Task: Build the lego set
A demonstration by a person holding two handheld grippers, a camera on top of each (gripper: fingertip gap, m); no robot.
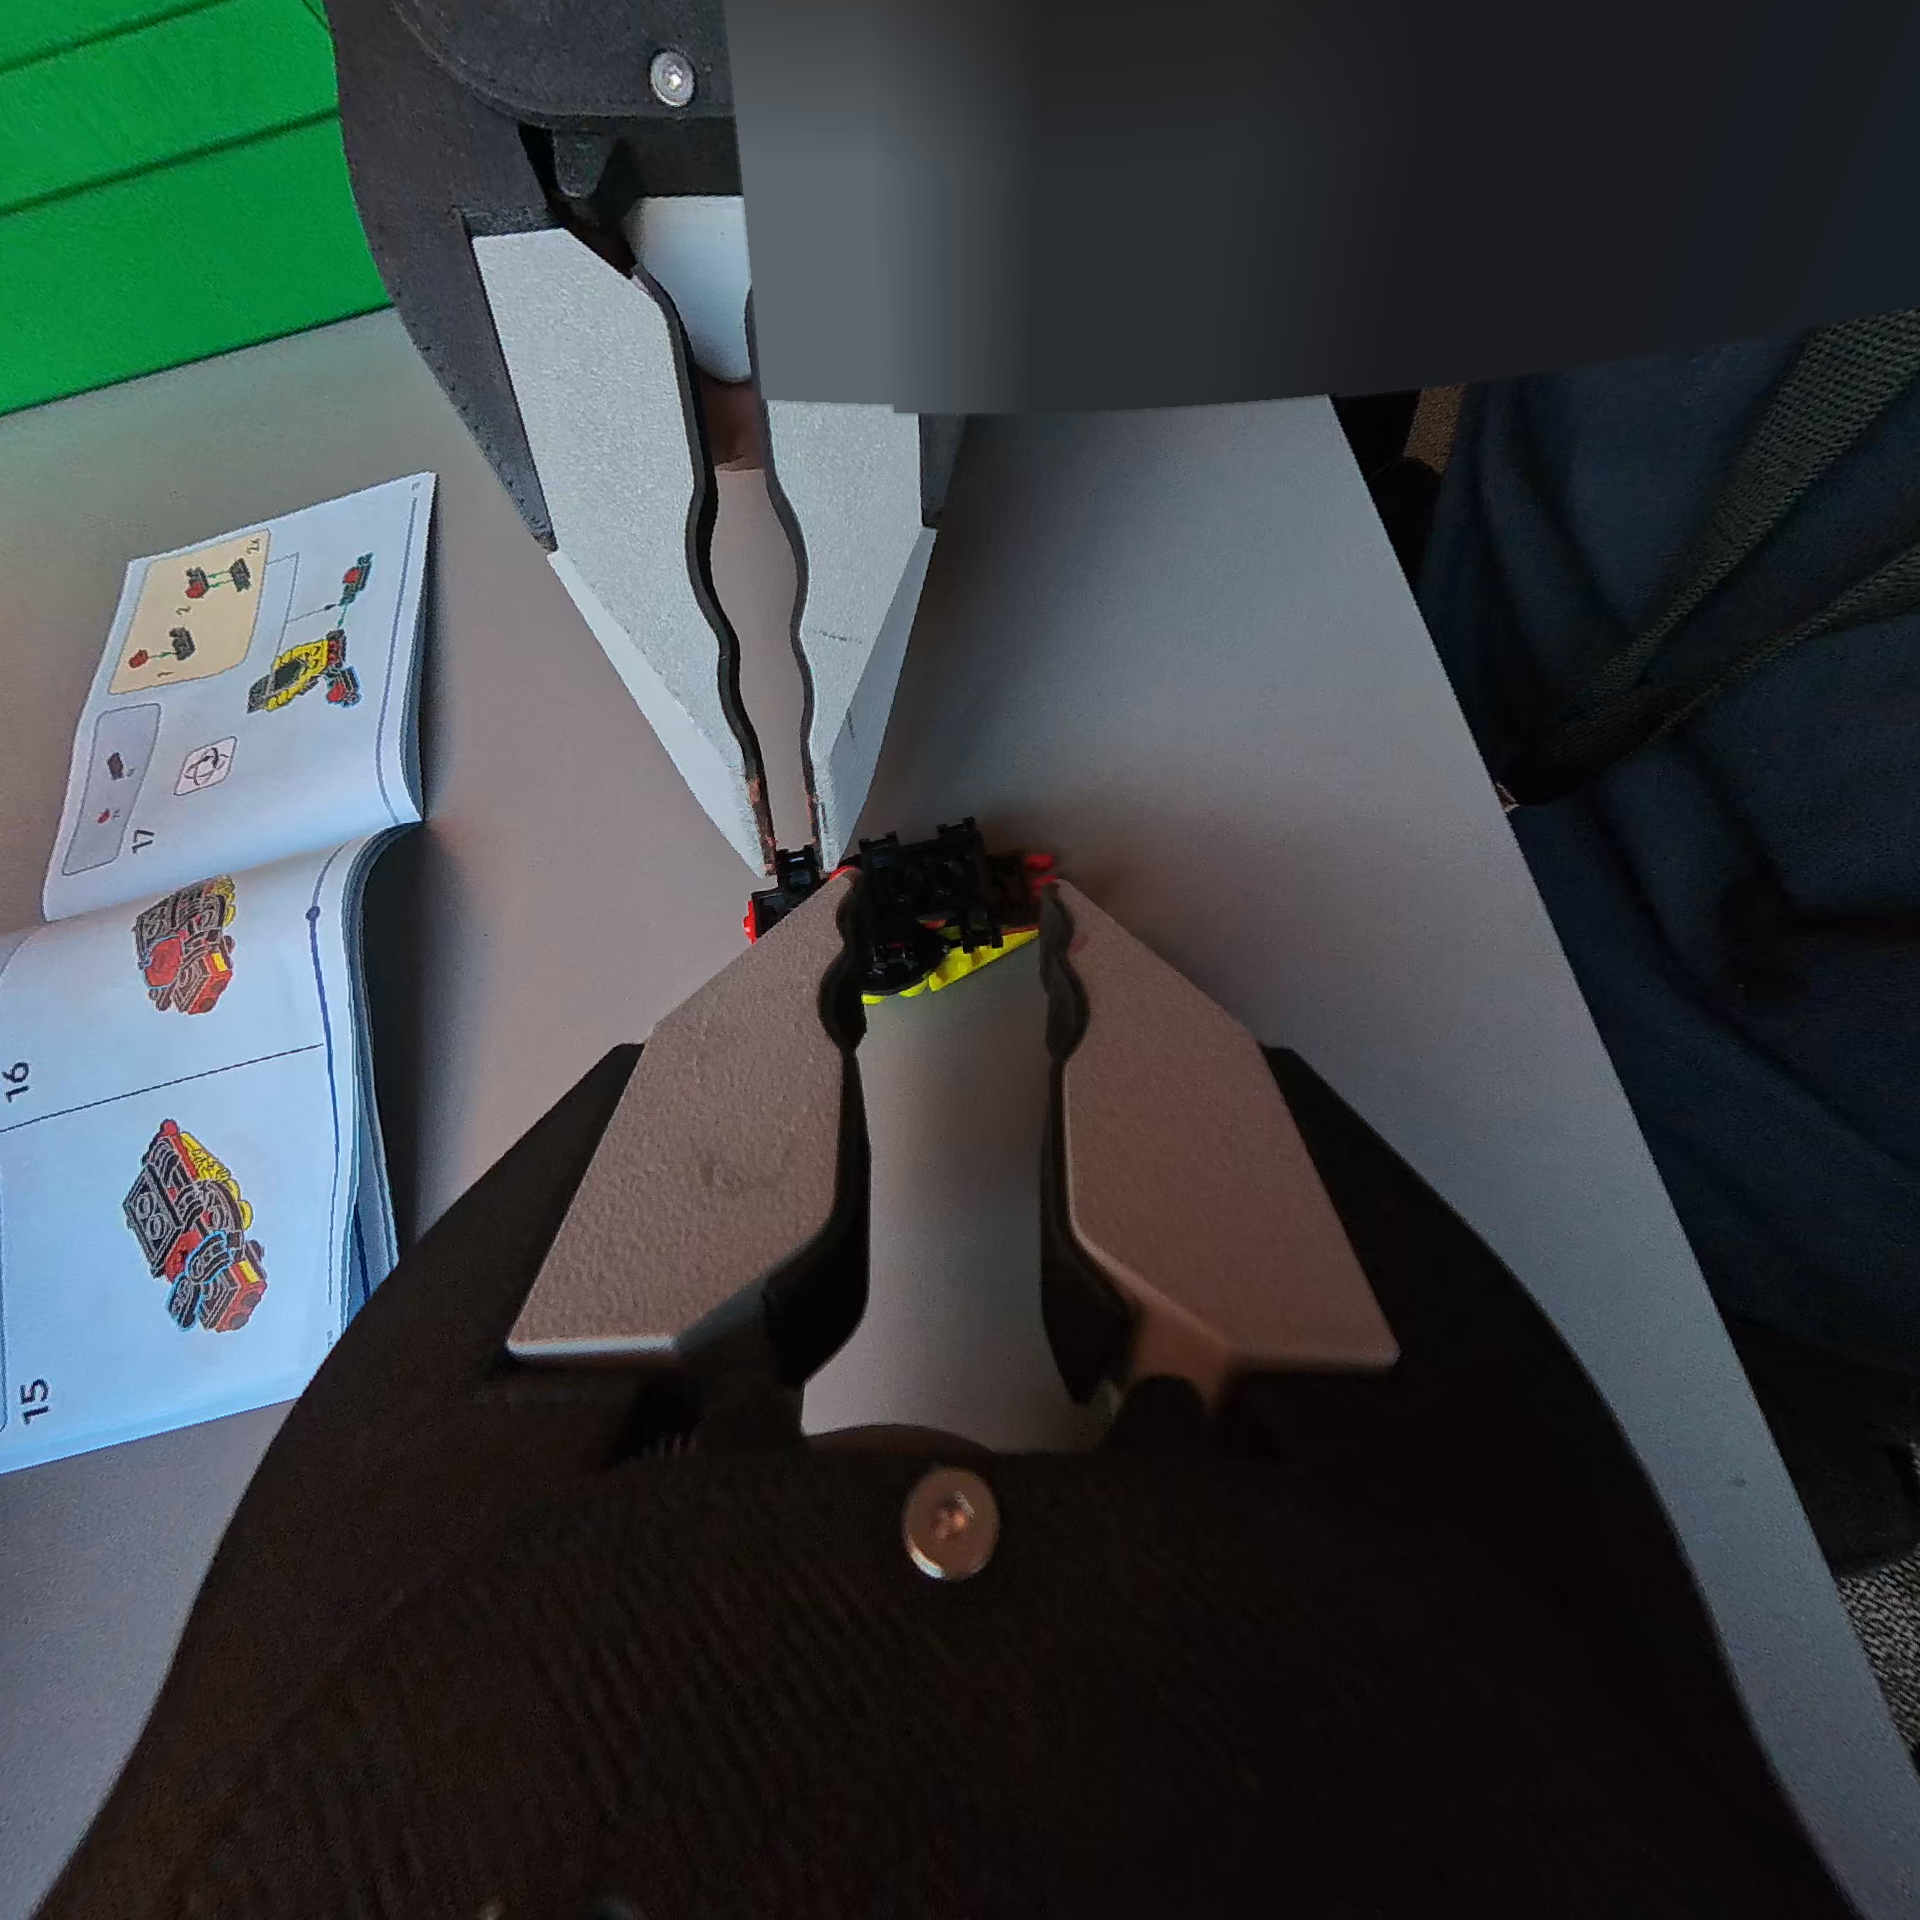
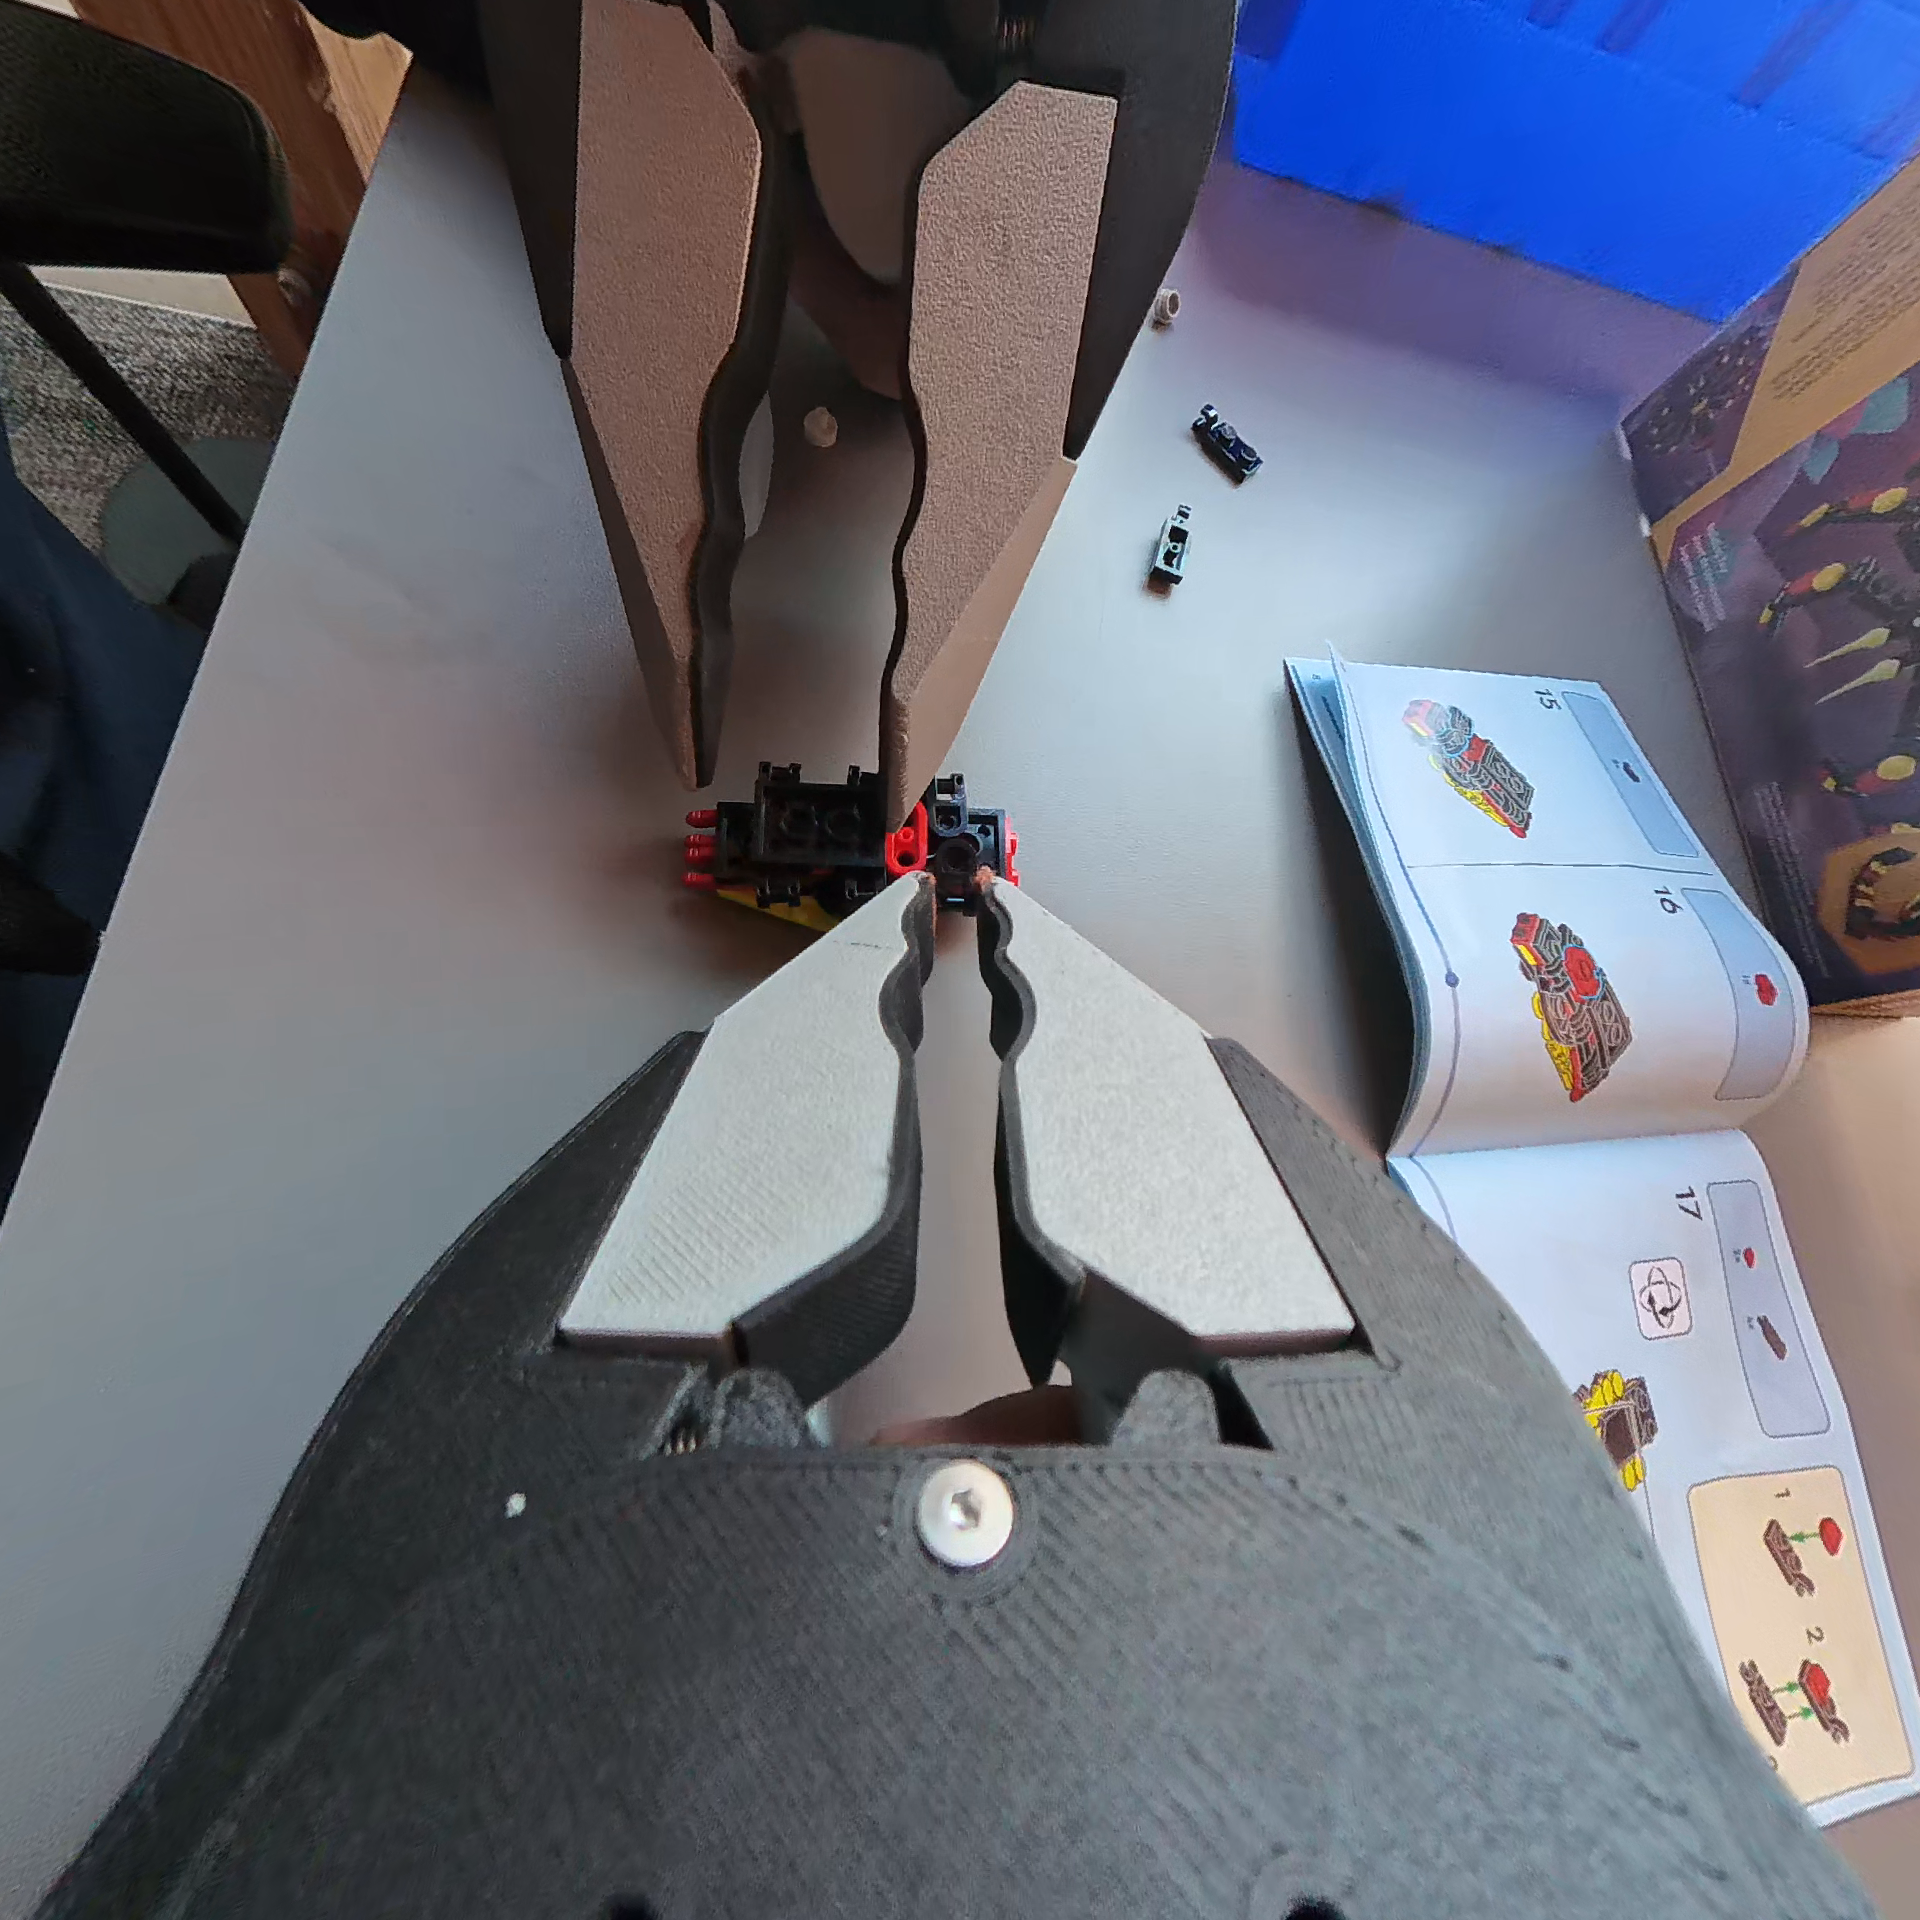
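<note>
The lego model [image 1: 935, 914], a black, red and yellow block, is held just above the grey table [image 1: 1143, 675]. My left gripper [image 1: 951, 899] is shut on its black body. In the right wrist view the left gripper [image 2: 800, 790] comes in from the top and grips the model [image 2: 800, 836] by its sides. My right gripper [image 2: 954, 885] is shut on a small black piece [image 2: 956, 862] at the model's red end. It also shows in the left wrist view [image 1: 792, 847], coming from above. Whether the piece is seated on the model is hidden.
An open instruction booklet [image 2: 1558, 935] lies to the right, with the set's box [image 2: 1818, 623] and a blue bin [image 2: 1558, 125] behind it. Loose pieces lie on the table: a black one [image 2: 1228, 442], a grey-black one [image 2: 1172, 551], a tan stud [image 2: 1166, 303]. The table's edge and a chair [image 2: 125, 135] are on the left.
</note>
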